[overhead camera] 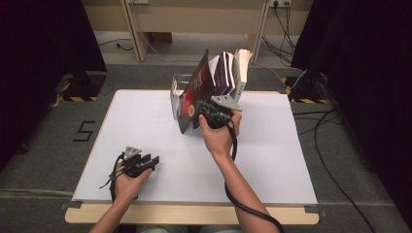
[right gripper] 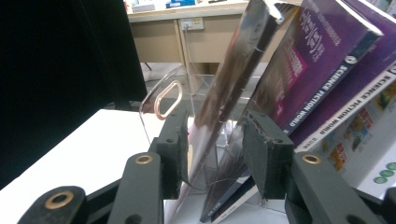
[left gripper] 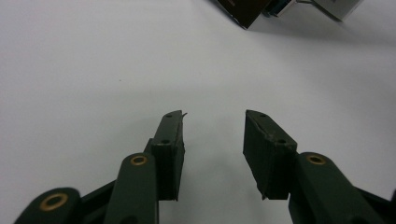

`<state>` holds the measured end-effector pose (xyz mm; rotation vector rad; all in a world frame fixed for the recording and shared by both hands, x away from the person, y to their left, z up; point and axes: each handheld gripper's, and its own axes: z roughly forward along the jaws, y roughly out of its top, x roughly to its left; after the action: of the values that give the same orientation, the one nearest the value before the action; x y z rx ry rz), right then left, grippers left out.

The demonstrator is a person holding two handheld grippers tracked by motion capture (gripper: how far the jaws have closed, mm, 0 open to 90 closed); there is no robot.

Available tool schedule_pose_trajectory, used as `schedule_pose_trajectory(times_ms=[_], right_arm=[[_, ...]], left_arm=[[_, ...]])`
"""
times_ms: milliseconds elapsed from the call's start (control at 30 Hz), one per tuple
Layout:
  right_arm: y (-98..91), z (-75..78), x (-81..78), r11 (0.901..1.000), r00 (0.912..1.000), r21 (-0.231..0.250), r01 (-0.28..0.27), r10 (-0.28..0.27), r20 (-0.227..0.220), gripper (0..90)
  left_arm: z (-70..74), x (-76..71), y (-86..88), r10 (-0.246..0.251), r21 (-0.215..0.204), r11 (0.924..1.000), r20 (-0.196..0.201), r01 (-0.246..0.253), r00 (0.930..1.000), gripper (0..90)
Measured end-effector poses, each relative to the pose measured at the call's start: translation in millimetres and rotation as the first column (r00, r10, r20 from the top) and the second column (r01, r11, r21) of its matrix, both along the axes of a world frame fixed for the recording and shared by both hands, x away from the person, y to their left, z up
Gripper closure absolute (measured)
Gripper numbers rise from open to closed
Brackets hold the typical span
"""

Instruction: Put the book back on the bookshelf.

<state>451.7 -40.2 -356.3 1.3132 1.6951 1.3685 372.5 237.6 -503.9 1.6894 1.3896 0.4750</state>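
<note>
Leaning book could slip before the right gripper [overhead camera: 206,112] has it

The thin dark red glossy-covered book [right gripper: 233,79] leans in the clear acrylic stand [right gripper: 161,100] near the white tabletop's [overhead camera: 145,131] far edge, between half-open jaws not visibly pressing it; a push could topple the purple paperbacks [right gripper: 322,60]. Left gripper [left gripper: 212,135] rests half-open, empty, near the front edge

The white table [overhead camera: 145,126] stands on a grey carpeted floor [overhead camera: 43,145] that carries a black mark shaped like a 5 [overhead camera: 83,130]. Black curtains [overhead camera: 43,43] hang on both sides. Behind the table, pale wooden furniture [overhead camera: 194,14] lines the back, with cables [overhead camera: 284,24] hanging from what may be a wall socket. Yellow-and-black striped tape [overhead camera: 80,98] marks the stand bases.
</note>
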Motion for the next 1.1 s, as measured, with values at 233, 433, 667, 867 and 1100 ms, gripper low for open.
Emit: schedule_pose_trajectory(times_ms=[233, 433, 667, 867, 1100], right_arm=[[-5.2, 0.7, -3.8, 0.9999, 0.9999, -0.007, -0.011, 0.011, -0.002, 60.6], [-8.1, -2.4, -9.5, 0.9996, 0.9998, -0.022, -0.019, 0.019, -0.007, 60.6], [-13.9, -6.9, -16.2, 0.9990, 0.9996, -0.036, -0.025, 0.024, -0.011, 60.5], [-19.7, -6.7, -20.1, 0.9989, 0.9996, -0.038, -0.026, 0.026, -0.014, 60.4], [-26.0, -8.6, -24.5, 0.9985, 0.9994, -0.046, -0.031, 0.030, -0.018, 60.2]], left_arm=[[0.0, 0.0, 0.1, 0.002, 0.002, 1.0000, 0.001, -0.002, 1.0000, 57.0], [0.1, -0.2, -0.1, 0.000, 0.003, 1.0000, 0.002, 0.000, 1.0000, 56.6], [0.1, -0.4, 0.0, 0.003, 0.003, 1.0000, 0.003, -0.003, 1.0000, 56.0], [0.2, -0.6, 0.0, 0.004, 0.003, 1.0000, 0.004, -0.004, 1.0000, 55.8], [0.2, -0.8, 0.2, 0.003, 0.003, 1.0000, 0.005, -0.003, 1.0000, 55.6]])
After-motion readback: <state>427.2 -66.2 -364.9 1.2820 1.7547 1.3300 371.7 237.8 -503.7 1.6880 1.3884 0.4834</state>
